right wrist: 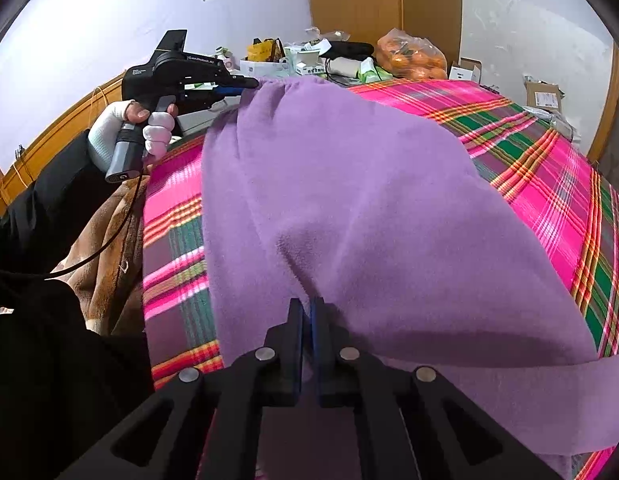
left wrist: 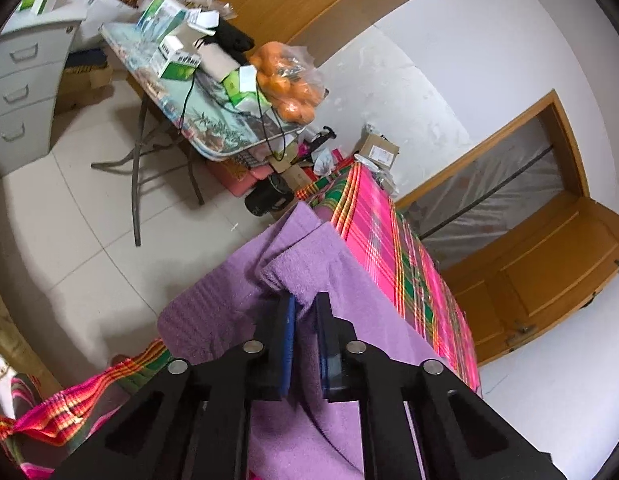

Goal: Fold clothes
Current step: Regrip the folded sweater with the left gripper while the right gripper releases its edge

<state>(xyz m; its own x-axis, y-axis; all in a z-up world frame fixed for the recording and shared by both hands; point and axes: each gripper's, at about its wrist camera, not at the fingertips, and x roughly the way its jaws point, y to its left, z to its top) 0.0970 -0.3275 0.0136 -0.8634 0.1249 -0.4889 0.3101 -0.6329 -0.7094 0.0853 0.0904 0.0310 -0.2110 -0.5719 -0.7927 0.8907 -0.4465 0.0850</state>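
1. The left gripper (left wrist: 305,304) is closed on a bunched fold of the purple garment (left wrist: 309,280); the cloth sits between its blue pads.
2. The right gripper (right wrist: 306,308) is nearly closed and pinches a ridge of the same garment near its lower edge.
3. In the right wrist view, the left gripper (right wrist: 249,83) holds the far gathered edge of the garment, and a hand (right wrist: 125,128) in a white glove grips its handle.
4. The purple garment (right wrist: 349,200) lies spread on the plaid cloth (right wrist: 549,168) that covers the bed.
5. Behind the bed stands a folding table (left wrist: 213,128) with boxes and a bag of oranges (left wrist: 287,84).
6. A grey drawer cabinet (left wrist: 21,92) is at the left.
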